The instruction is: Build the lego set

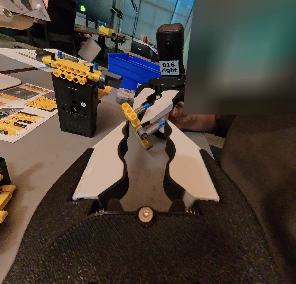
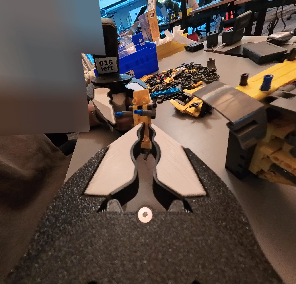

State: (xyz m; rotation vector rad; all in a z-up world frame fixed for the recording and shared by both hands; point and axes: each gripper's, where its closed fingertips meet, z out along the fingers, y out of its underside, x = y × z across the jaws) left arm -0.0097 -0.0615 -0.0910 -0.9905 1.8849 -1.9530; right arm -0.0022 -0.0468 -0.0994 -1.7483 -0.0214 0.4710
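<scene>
The right claw (image 2: 145,125) is clenched on one yellow beam (image 2: 141,106) carrying two grey pins (image 1: 150,129); the left claw (image 1: 146,124) is released beside it, above the counter (image 1: 48,148).

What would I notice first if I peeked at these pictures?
First, the small yellow brick piece with grey and blue pins, pinched at the tips of the right tool, with the open left tool opposite. Then the black-and-yellow brick model standing on the grey table, and the loose parts pile behind.
</scene>
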